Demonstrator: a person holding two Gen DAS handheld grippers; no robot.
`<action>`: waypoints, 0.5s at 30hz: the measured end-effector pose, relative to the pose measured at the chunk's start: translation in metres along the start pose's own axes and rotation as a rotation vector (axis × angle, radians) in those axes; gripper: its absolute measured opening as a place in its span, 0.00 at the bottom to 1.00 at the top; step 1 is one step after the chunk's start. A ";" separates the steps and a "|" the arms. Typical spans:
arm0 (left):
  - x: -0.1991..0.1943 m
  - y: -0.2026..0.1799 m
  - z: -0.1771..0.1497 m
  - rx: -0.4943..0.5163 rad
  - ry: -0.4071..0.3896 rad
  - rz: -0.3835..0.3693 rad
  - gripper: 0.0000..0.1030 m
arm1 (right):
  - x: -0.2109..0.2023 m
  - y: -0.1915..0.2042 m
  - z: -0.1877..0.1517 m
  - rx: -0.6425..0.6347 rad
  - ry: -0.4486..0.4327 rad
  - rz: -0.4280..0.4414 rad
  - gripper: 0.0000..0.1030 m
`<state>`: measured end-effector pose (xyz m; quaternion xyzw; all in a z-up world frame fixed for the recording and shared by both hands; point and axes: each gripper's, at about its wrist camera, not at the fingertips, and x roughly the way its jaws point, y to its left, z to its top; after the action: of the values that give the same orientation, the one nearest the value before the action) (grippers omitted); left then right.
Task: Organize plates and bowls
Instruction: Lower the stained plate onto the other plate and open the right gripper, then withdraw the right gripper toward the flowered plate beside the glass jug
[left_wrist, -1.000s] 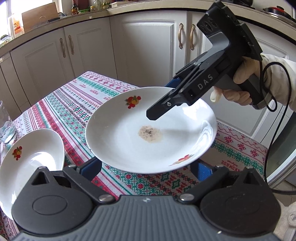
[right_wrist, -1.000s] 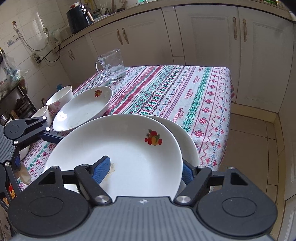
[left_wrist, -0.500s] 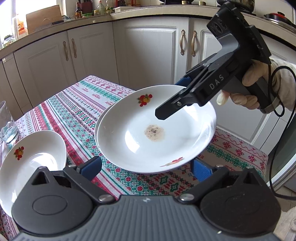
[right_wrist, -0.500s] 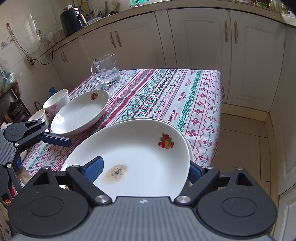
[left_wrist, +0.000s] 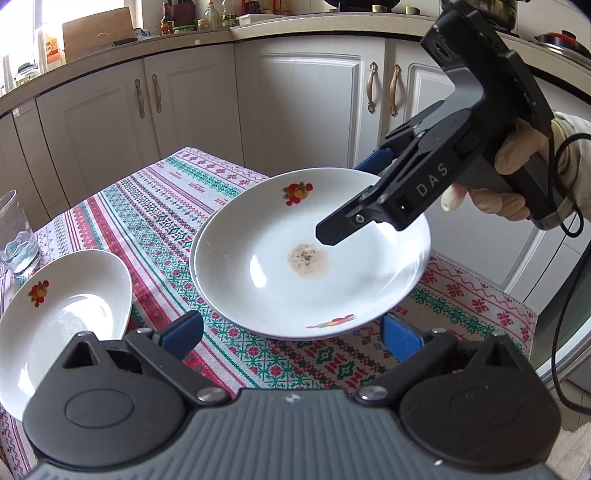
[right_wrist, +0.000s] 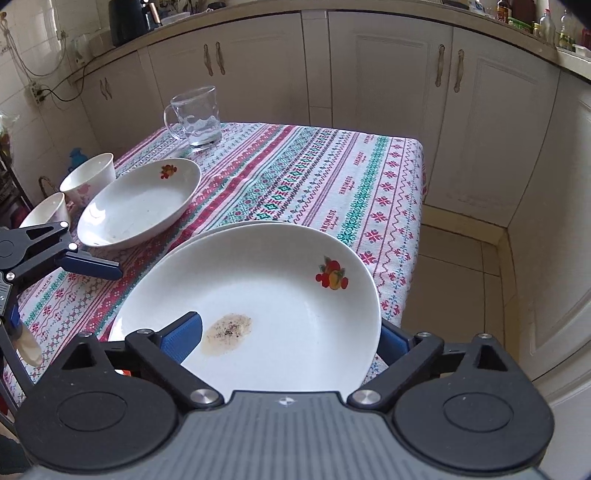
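A white soiled plate (left_wrist: 310, 254) with fruit prints and a brown stain sits on top of a second white plate (right_wrist: 236, 226) near the table's corner. My right gripper (right_wrist: 291, 332) has one blue finger above and one below the soiled plate's rim; in the left wrist view (left_wrist: 369, 192) it reaches over the plate from the right. My left gripper (left_wrist: 291, 332) is open and empty in front of the stack; it also shows at the left of the right wrist view (right_wrist: 92, 266). Another white plate (left_wrist: 55, 314) lies to the left.
Two white bowls (right_wrist: 88, 177) stand beyond the left plate (right_wrist: 140, 203). A glass mug (right_wrist: 195, 118) stands at the table's far side. The patterned tablecloth (right_wrist: 314, 173) ends close behind the stack, with white cabinets (left_wrist: 303, 103) and floor beyond.
The soiled plate has come down onto the second plate and now nearly covers it. The right gripper has drawn back toward the rim. The left gripper has stayed open.
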<state>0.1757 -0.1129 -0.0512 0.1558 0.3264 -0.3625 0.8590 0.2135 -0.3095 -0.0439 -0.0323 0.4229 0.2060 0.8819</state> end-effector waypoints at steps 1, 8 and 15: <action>-0.001 0.000 -0.001 -0.004 -0.004 -0.002 0.98 | 0.000 0.001 0.000 0.000 0.004 -0.008 0.96; -0.013 0.005 0.001 -0.059 -0.052 0.010 0.98 | -0.004 0.007 -0.003 -0.008 0.008 -0.044 1.00; -0.039 0.005 -0.007 -0.097 -0.100 0.066 0.99 | -0.029 0.035 -0.002 -0.057 -0.063 -0.049 1.00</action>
<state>0.1556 -0.0859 -0.0306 0.1062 0.2950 -0.3251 0.8922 0.1823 -0.2881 -0.0190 -0.0611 0.3879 0.1973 0.8983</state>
